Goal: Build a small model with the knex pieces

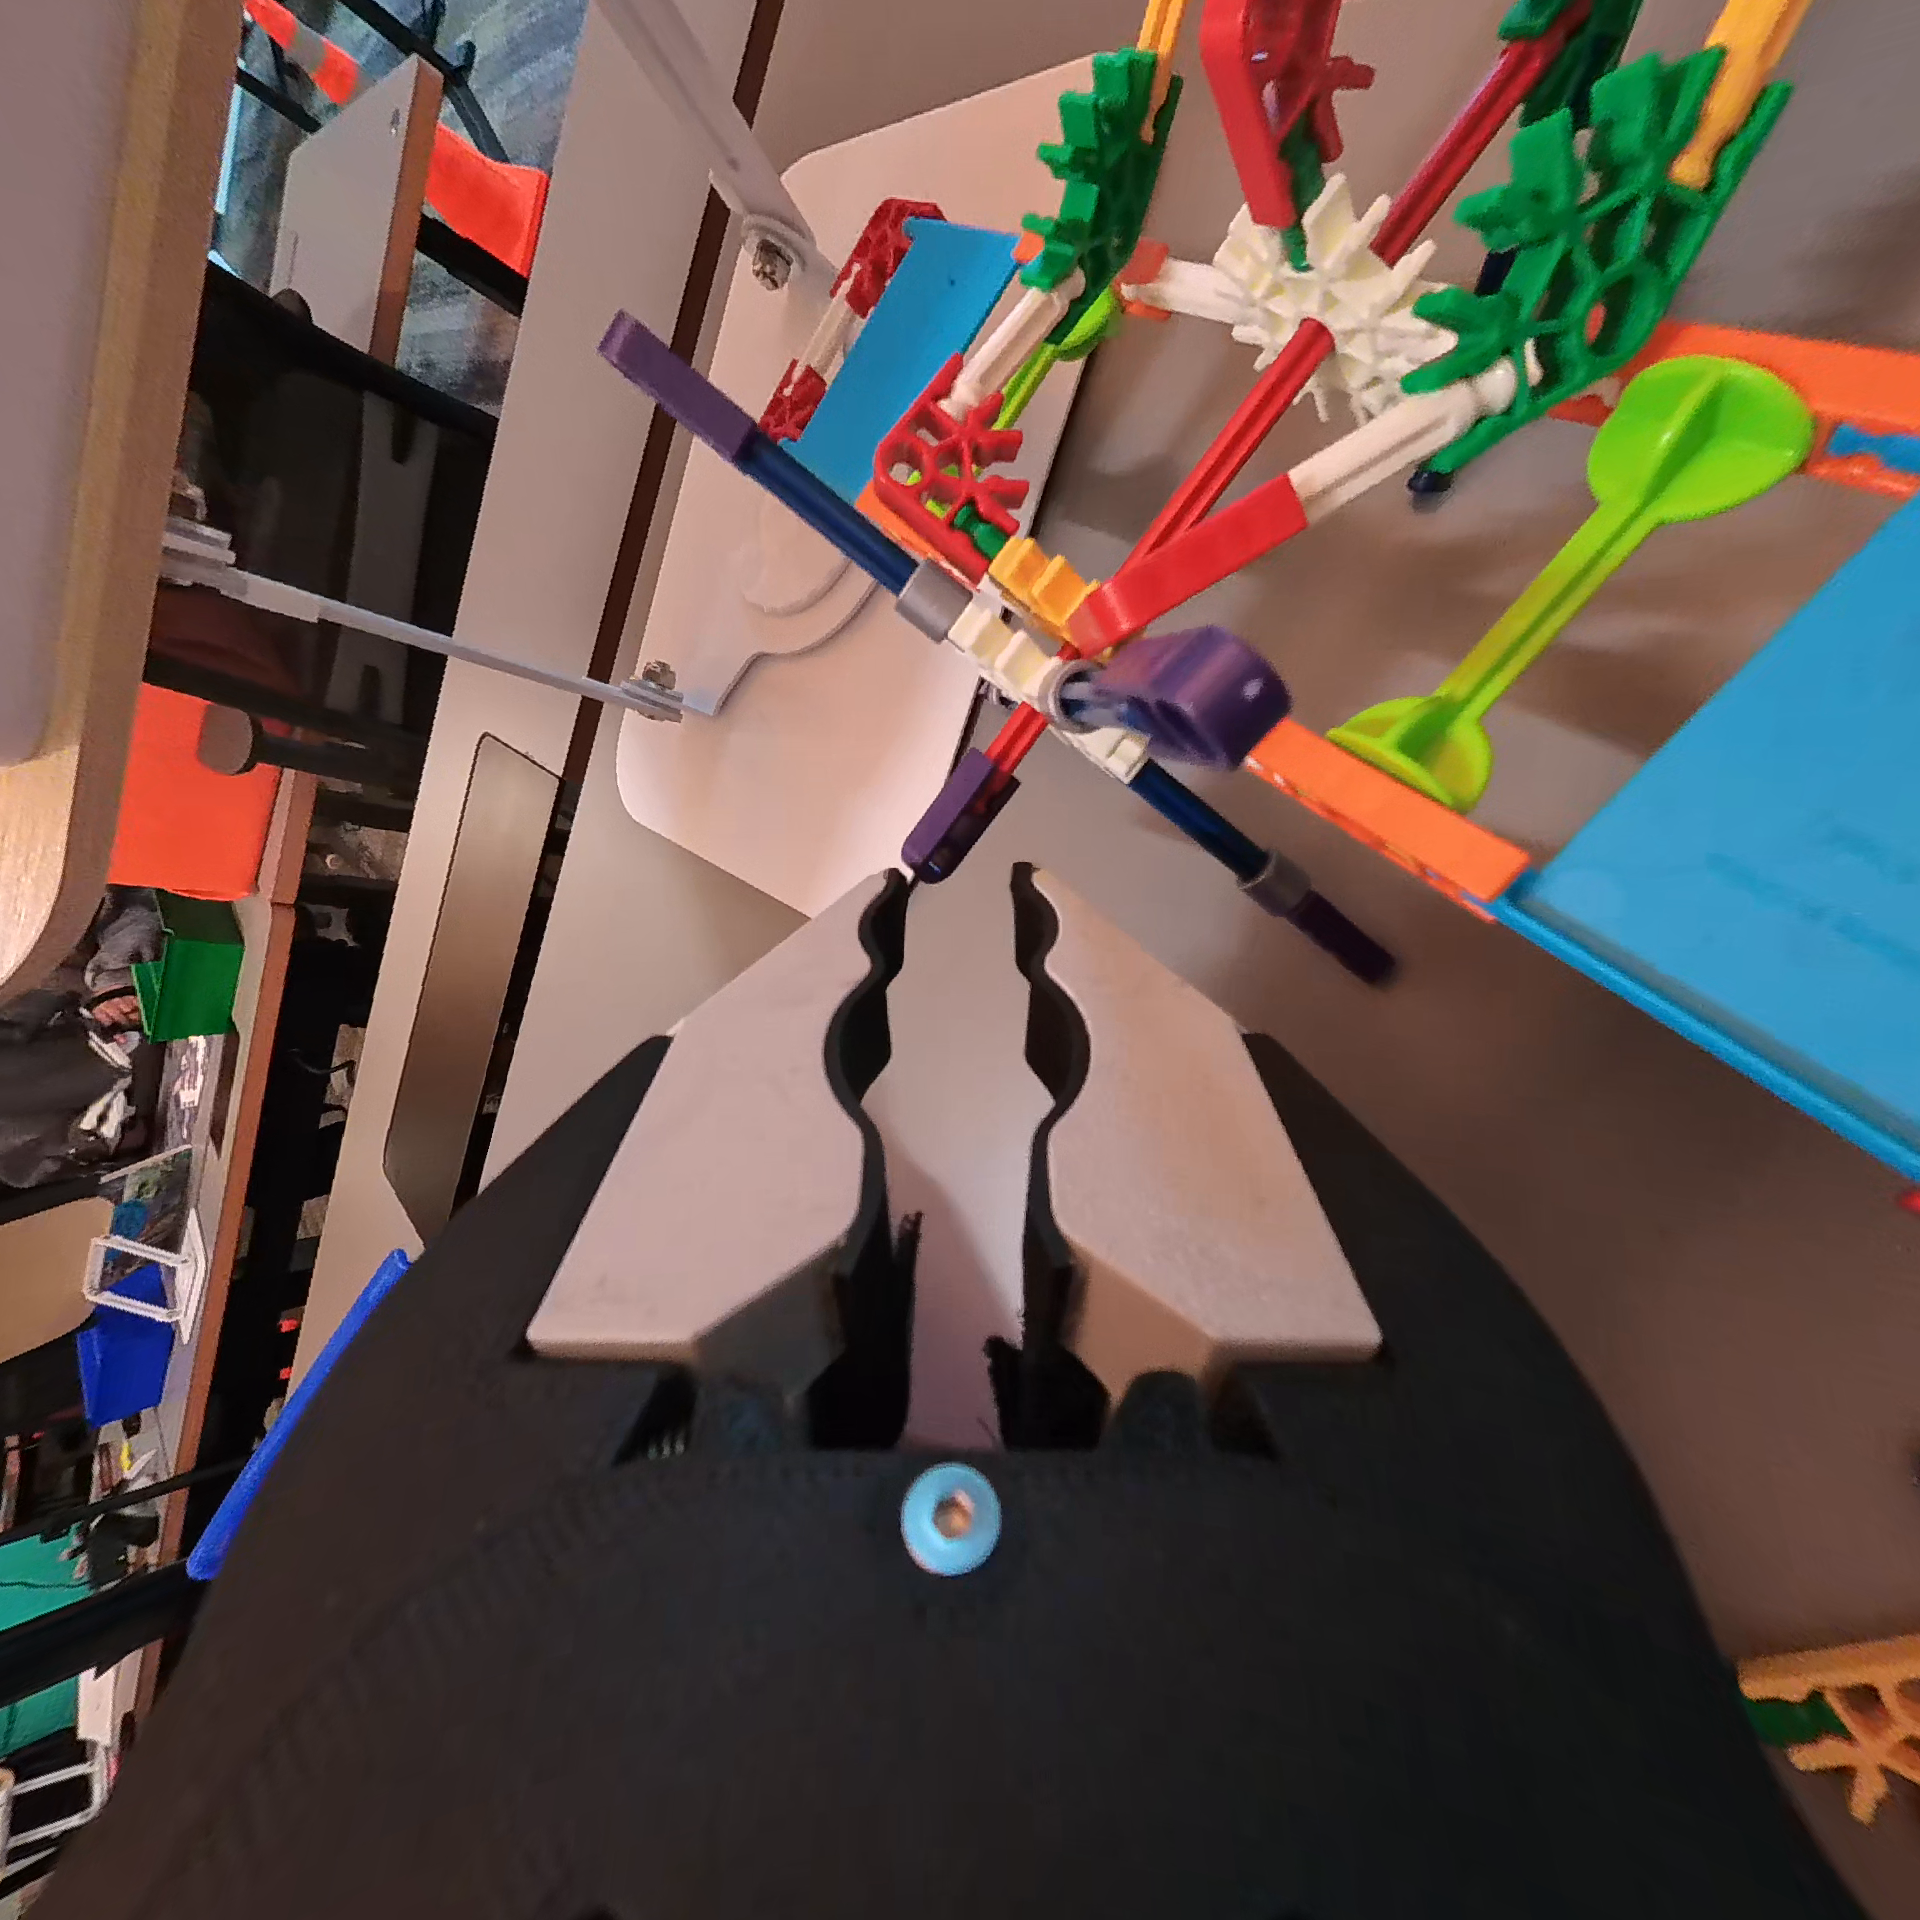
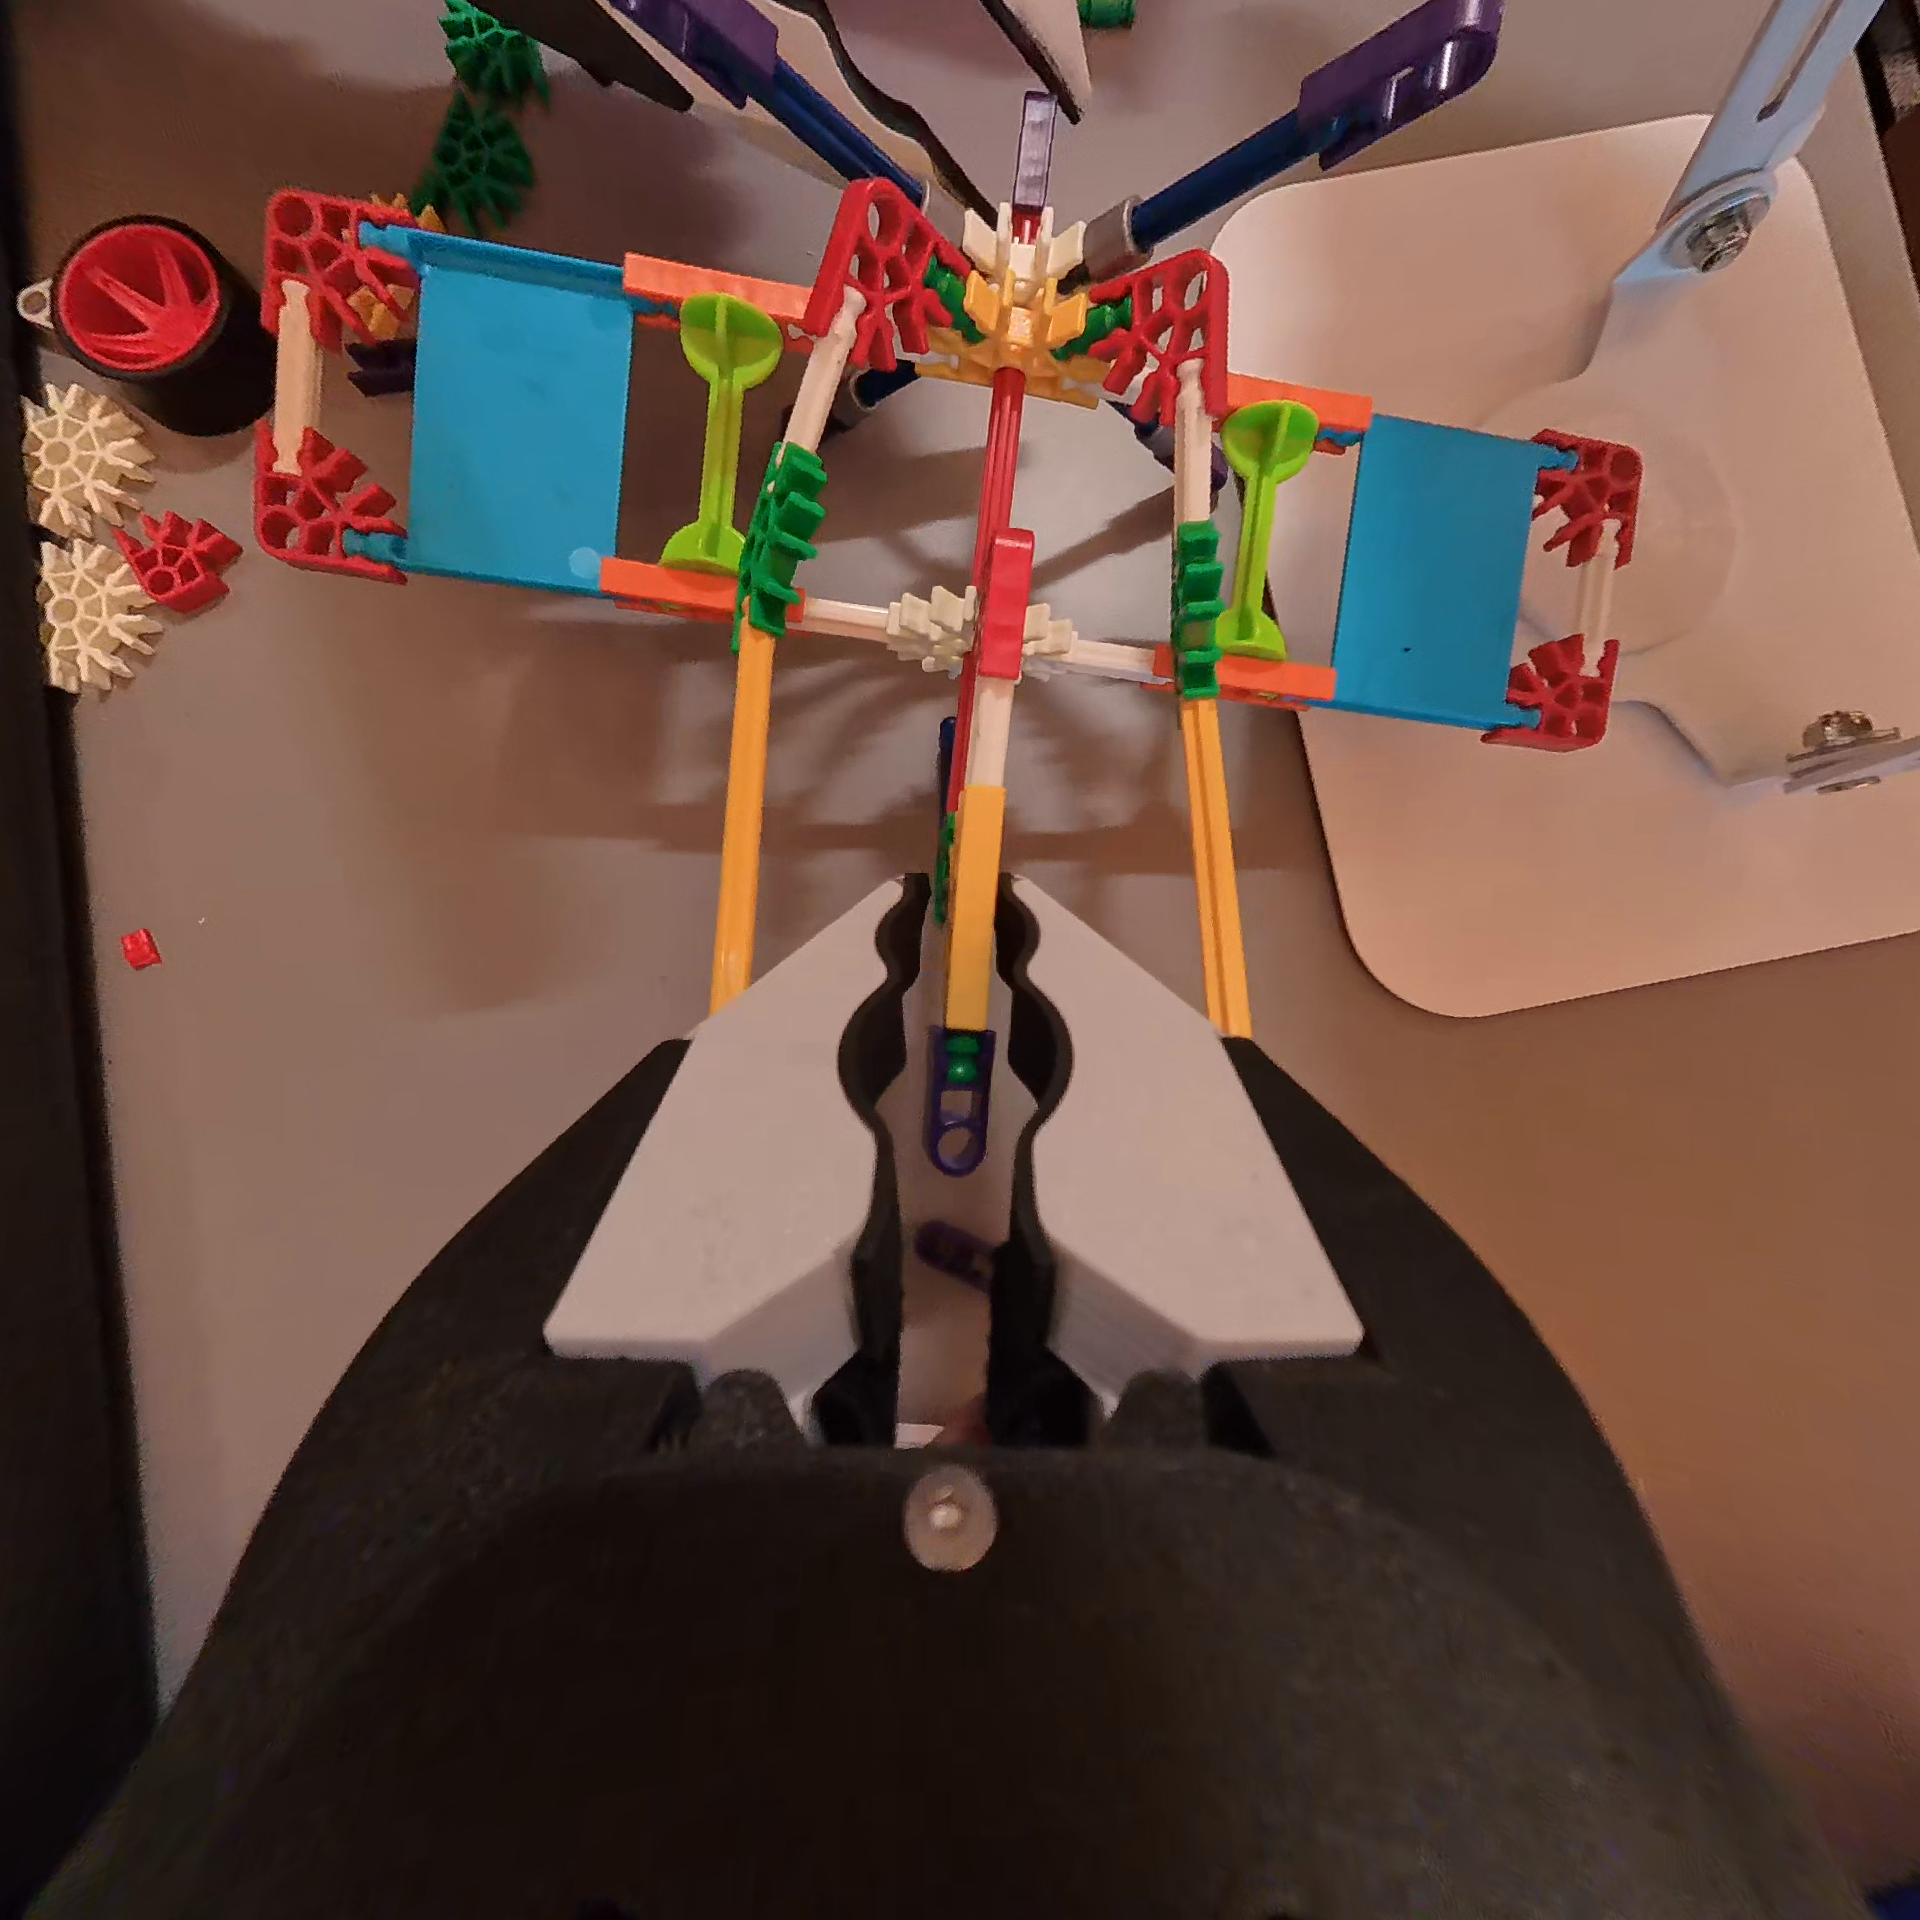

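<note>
Pieces loose on the grey surface [image 2: 312, 831] at far left: red ribbed spool [image 2: 135, 296], white snowflake connectors [image 2: 83, 457], small red connector [image 2: 177, 556]. Centre: multicoloured plastic rod-and-connector model with blue panels [image 2: 520, 442], apparently light, rigid in its rods but liable to pop apart at snap joints; best held by a rod, not a panel. The right gripper [image 2: 961, 894] points along the model's spine, fingers clamped on its central yellow rod [image 2: 974, 904]. The left gripper [image 1: 961, 878] approaches opposite, rolled sideways, fingers slightly apart, one tip touching a purple end cap [image 1: 951, 826]. White plate [image 2: 1558, 727] lies right.
</note>
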{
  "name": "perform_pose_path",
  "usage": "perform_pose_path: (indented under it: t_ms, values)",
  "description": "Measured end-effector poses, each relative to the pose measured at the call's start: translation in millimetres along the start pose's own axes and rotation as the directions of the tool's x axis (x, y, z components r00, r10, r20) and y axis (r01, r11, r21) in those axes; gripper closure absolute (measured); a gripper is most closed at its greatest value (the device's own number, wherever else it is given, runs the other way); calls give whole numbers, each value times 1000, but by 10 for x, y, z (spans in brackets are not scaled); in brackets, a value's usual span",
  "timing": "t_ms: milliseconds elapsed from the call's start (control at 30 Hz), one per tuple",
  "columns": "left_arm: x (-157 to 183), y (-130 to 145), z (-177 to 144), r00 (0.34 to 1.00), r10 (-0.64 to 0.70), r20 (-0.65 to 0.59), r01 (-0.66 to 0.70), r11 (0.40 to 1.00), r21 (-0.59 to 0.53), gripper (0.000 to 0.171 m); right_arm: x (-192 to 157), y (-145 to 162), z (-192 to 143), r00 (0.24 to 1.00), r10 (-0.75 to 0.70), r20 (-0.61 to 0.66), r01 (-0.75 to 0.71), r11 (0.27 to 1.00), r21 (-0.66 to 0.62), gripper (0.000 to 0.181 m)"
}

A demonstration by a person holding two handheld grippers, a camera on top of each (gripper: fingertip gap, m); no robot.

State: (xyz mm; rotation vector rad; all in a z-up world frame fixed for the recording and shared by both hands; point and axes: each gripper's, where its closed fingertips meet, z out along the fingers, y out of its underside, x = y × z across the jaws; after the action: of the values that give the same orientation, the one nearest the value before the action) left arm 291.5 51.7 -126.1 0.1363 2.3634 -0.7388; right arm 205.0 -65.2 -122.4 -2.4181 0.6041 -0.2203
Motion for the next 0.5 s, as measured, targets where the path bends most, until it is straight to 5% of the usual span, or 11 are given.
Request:
perform_pose_path:
  t_ms: [500]
  values:
    - [-14, 32, 7, 1000, 4, 8, -4, 1000, -14, 146, 8, 22, 3, 1000, 4, 2, -4, 1000, -2, 167]
